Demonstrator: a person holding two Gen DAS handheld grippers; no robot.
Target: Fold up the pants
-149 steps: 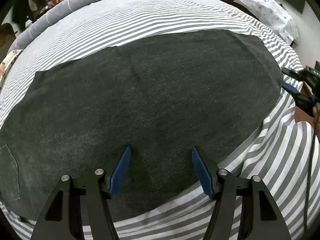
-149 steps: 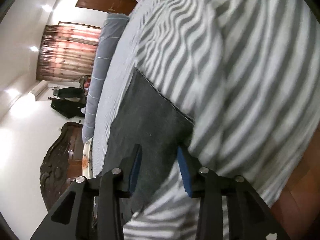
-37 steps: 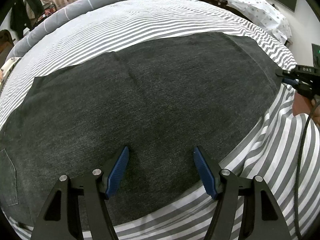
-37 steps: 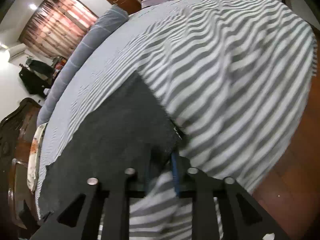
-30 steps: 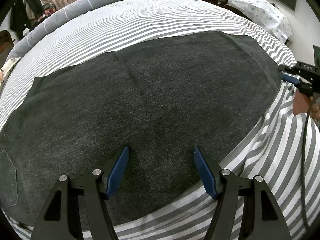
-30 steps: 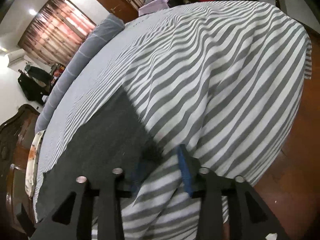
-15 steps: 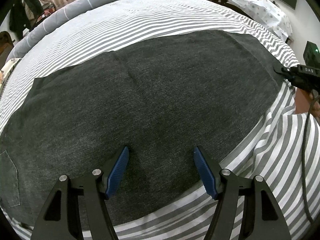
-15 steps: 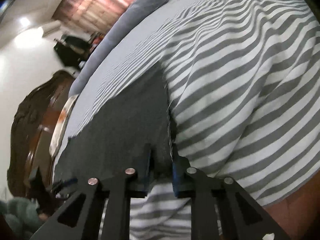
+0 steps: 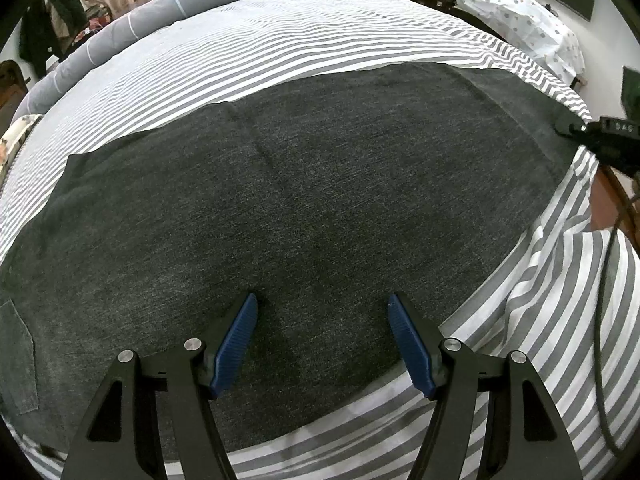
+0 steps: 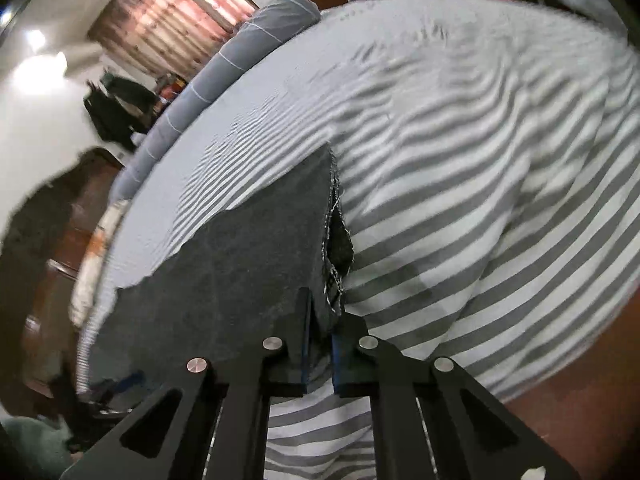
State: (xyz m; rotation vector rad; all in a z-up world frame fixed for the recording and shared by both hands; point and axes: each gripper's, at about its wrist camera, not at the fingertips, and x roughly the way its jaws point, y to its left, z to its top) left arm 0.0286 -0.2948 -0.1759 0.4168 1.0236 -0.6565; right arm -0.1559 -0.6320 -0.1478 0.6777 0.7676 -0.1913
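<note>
Dark grey pants (image 9: 304, 200) lie flat across a grey-and-white striped bed (image 9: 320, 40), with a back pocket at the far left. My left gripper (image 9: 322, 332) is open and hovers over the pants' near edge, holding nothing. My right gripper (image 10: 320, 344) is shut on the frayed leg hem of the pants (image 10: 256, 264) at the bed's right side, and the hem corner is lifted a little. The right gripper also shows at the right edge of the left wrist view (image 9: 576, 130).
A long grey bolster (image 9: 168, 12) lies along the bed's far edge. A dotted white cloth (image 9: 520, 12) covers furniture at the back right. The bedsheet hangs over the bed's edge (image 10: 500, 280) above a brown floor (image 10: 580, 400). A dark wooden headboard (image 10: 48, 240) stands at the left.
My right gripper opened about a second ago, then closed again on the pants' hem and has lifted its corner slightly. My left gripper has stayed open in place.
</note>
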